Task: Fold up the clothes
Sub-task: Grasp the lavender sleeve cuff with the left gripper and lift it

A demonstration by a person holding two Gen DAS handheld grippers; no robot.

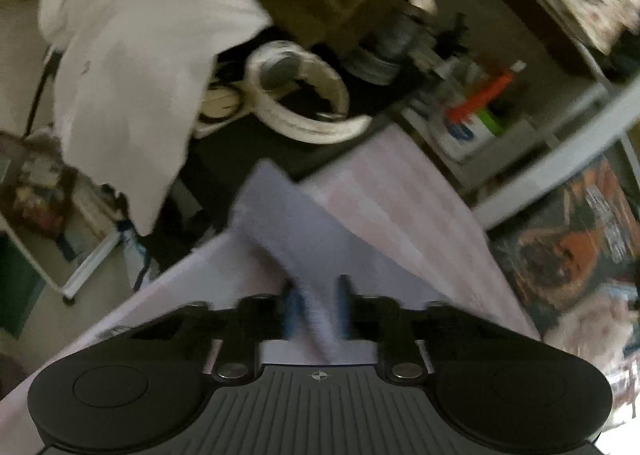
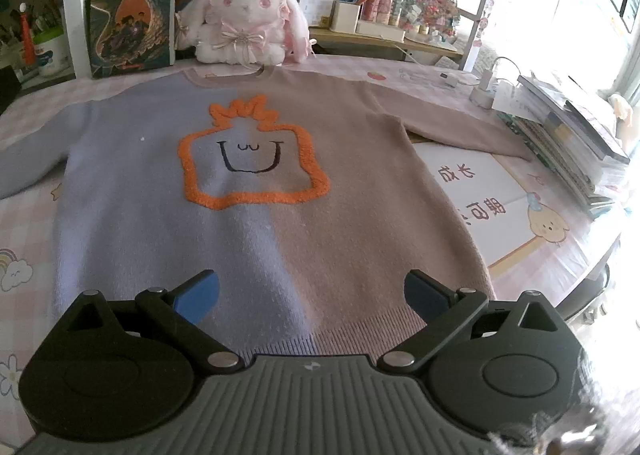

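The sweater (image 2: 256,191) lies flat and face up on the worktop (image 2: 540,255), filling the middle of the right wrist view; it is lavender on the frame's left half and tan on the right, with an orange fuzzy outline of a smiling square figure (image 2: 250,159) on the chest. Its tan sleeve (image 2: 448,115) stretches toward the upper right, ending beside a stack of books (image 2: 568,147), and the lavender sleeve (image 2: 28,159) runs off to the left edge. The right gripper (image 2: 312,295) hovers at the bottom centre above the ribbed hem, its jaws spread wide and holding nothing. Beyond the collar, at the top centre, a white plush rabbit (image 2: 244,23) sits against a bookshelf, with an upright book (image 2: 132,11) just to its left. The left wrist view is tilted and blurred: the left gripper (image 1: 316,311), at the lower centre, has its jaws closed on the lavender cuff (image 1: 288,223), which rises from between them toward the middle of the frame over the pink checked cloth (image 1: 400,207). A white garment (image 1: 132,67) hangs in the upper left.
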